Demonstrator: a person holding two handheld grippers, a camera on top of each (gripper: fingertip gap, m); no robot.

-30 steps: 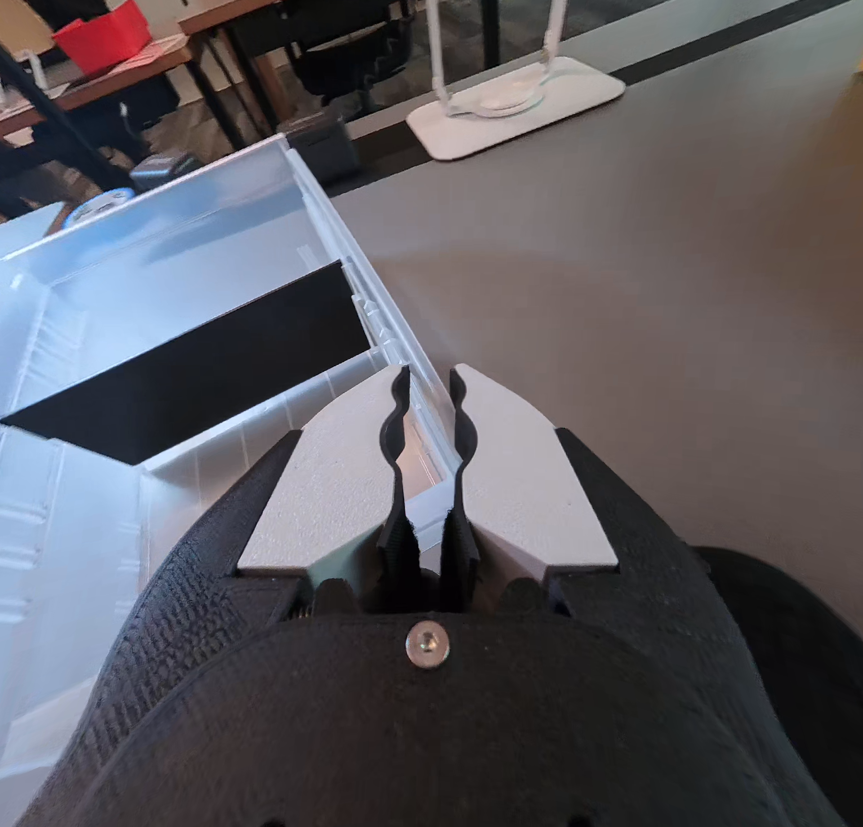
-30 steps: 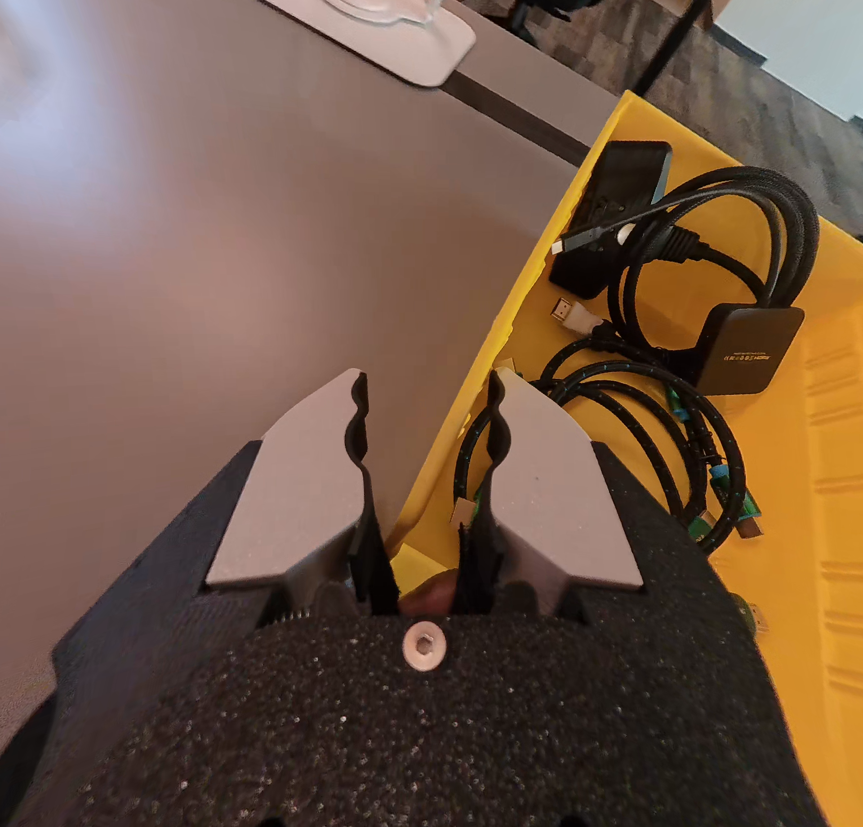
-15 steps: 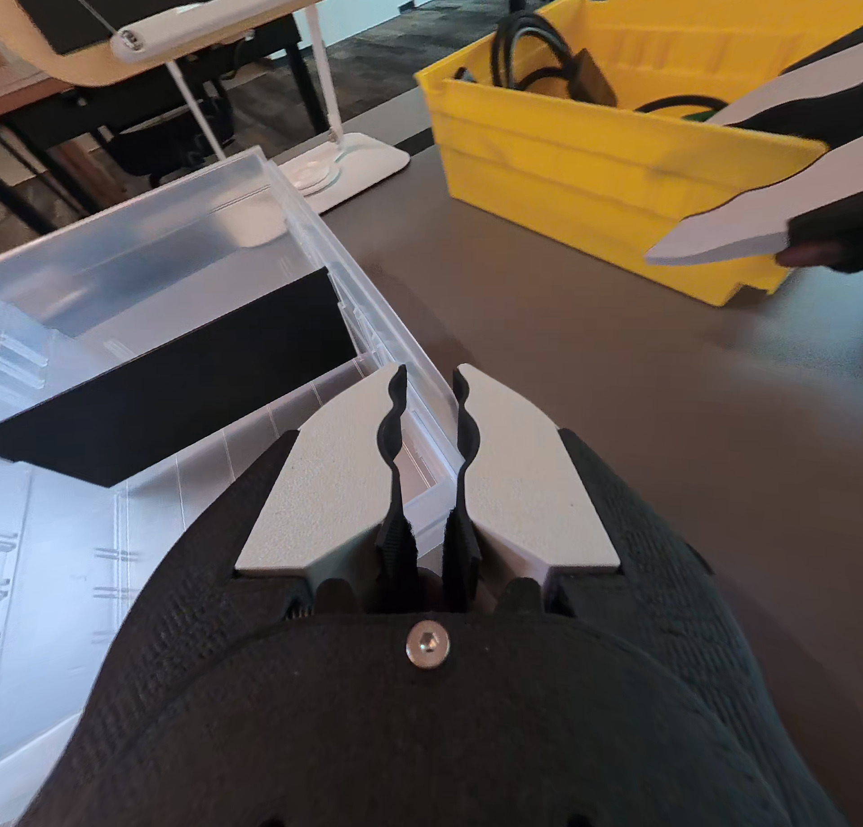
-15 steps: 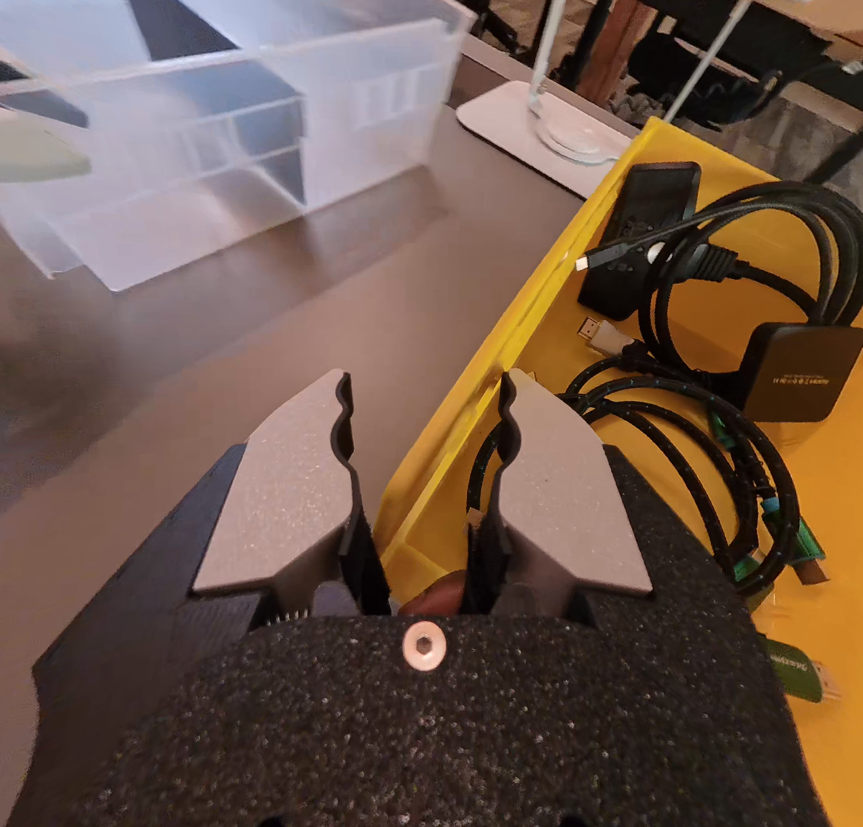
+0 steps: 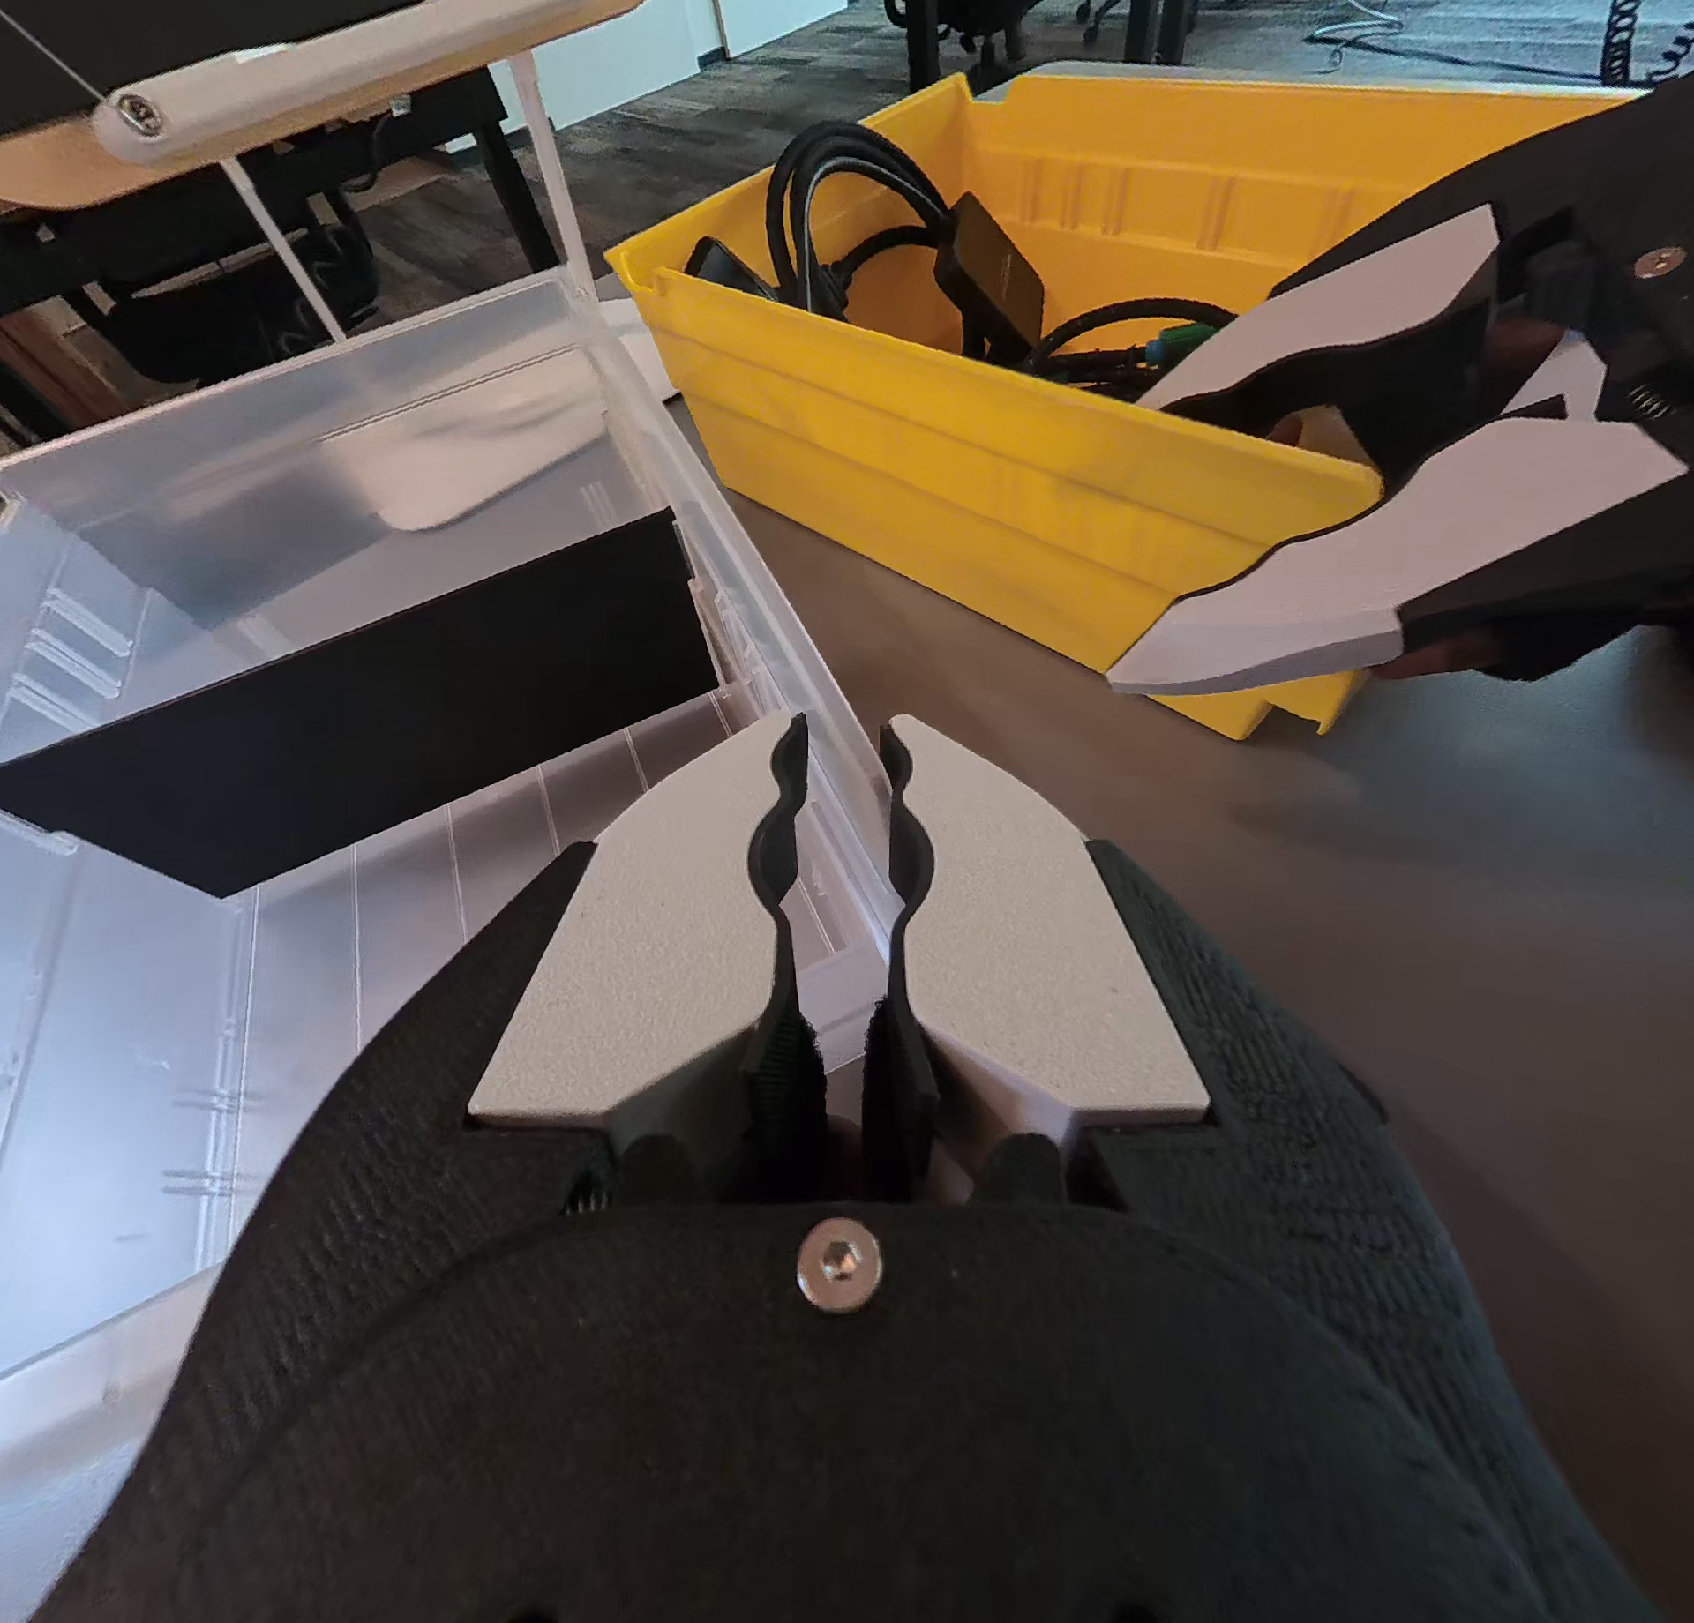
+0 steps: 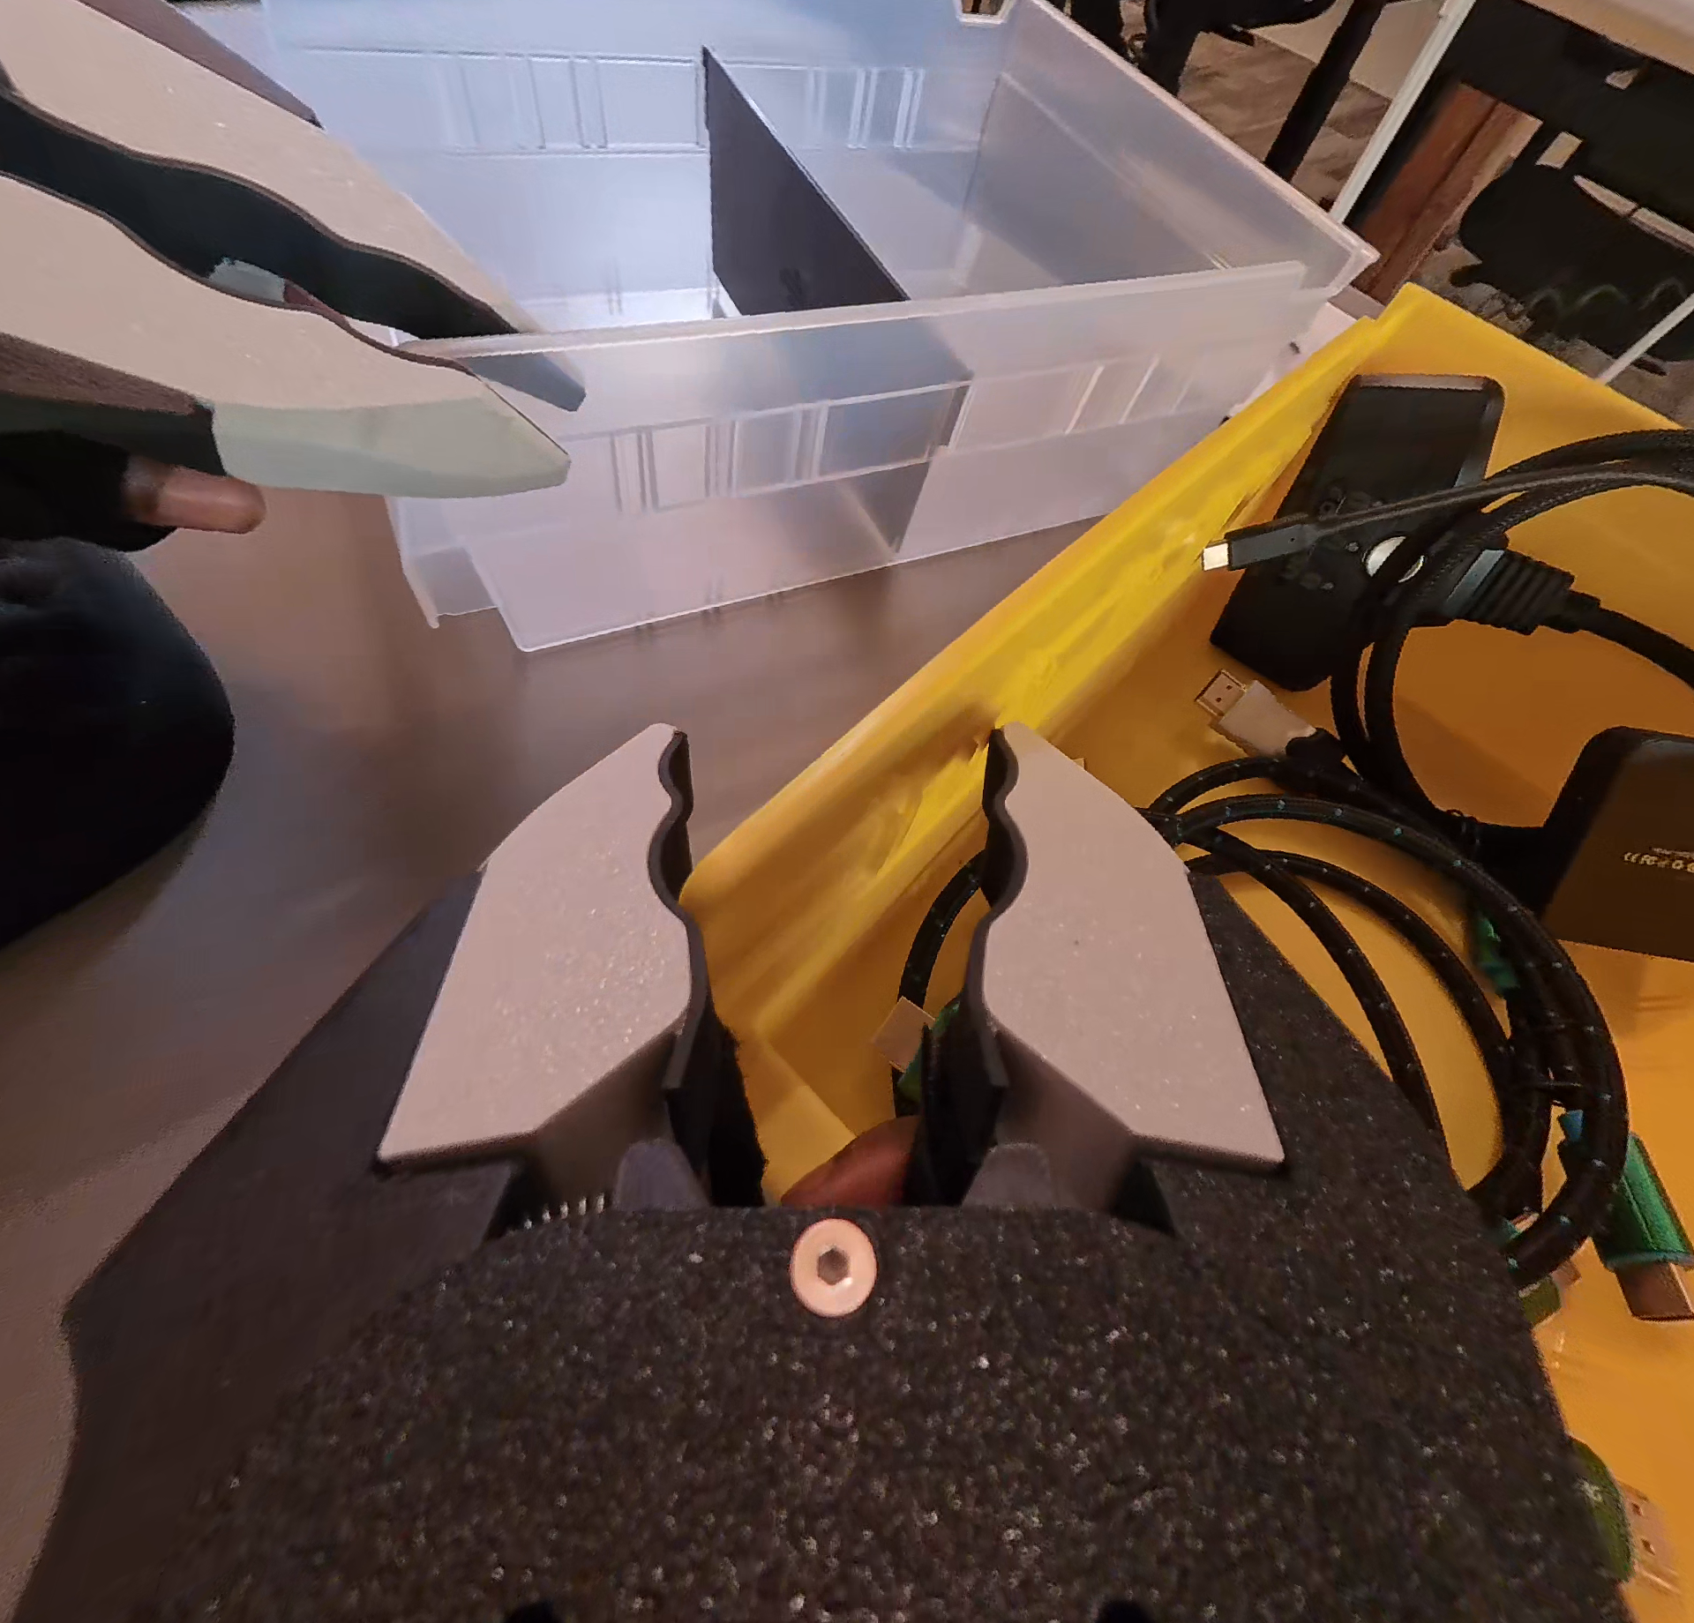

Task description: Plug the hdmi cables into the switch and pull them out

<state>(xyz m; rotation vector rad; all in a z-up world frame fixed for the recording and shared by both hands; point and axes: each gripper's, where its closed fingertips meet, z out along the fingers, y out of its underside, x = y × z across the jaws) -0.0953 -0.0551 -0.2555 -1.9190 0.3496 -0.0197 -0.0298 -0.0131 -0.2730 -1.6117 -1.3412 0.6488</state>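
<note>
Cables [image 6: 1393, 919] lying coiled beside black HDMI switch [image 6: 1641, 846] inside yellow bin [image 6: 917, 809], nothing plugged yet. Right gripper [image 6: 834, 754] straddling bin's near-left wall, tongs apart, empty. Left gripper [image 5: 841, 736] hovering over clear bin [image 5: 788, 663] rim, narrowly parted. Whole task remaining, seemingly.

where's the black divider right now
The divider stands upright inside the clear bin, splitting it in two; in the right wrist view that bin sits left of the yellow bin.
</note>
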